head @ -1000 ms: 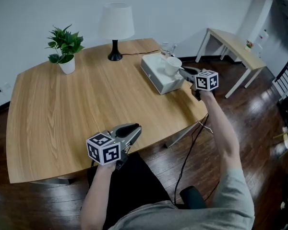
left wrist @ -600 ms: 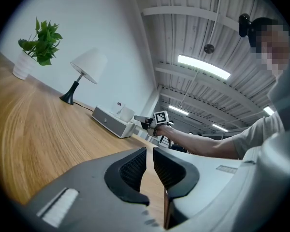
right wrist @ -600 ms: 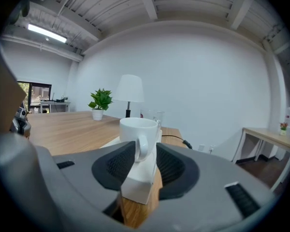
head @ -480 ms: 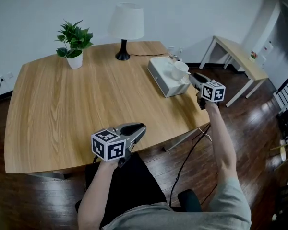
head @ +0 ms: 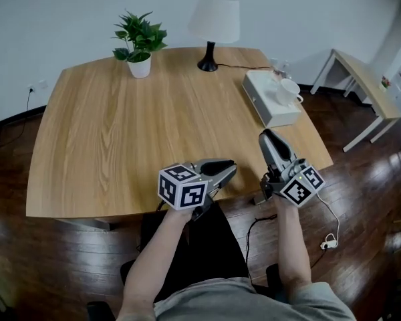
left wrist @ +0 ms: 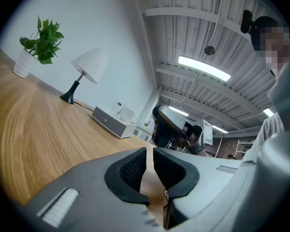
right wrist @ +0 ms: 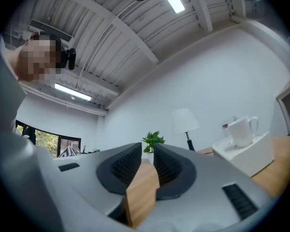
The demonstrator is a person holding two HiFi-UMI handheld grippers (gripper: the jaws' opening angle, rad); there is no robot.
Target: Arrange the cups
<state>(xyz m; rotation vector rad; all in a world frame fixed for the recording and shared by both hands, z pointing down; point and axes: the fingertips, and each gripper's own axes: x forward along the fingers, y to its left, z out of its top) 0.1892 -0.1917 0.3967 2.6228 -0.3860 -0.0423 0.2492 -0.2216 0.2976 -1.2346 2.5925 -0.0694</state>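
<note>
At the counter's (head: 134, 139) far right corner, we see the white cup (head: 289, 91) standing upright on a white box (head: 260, 102). A lamp (head: 214, 19) stands at the far edge beside it, and a potted plant (head: 140, 39) further left along that edge. Both claws hover by the near edge, well apart from the cup. Our left claw (head: 232, 168) has its pads drawn almost together, only a slit between them, gripping nothing. Our right claw (head: 267, 136) is likewise closed up and empty.
</note>
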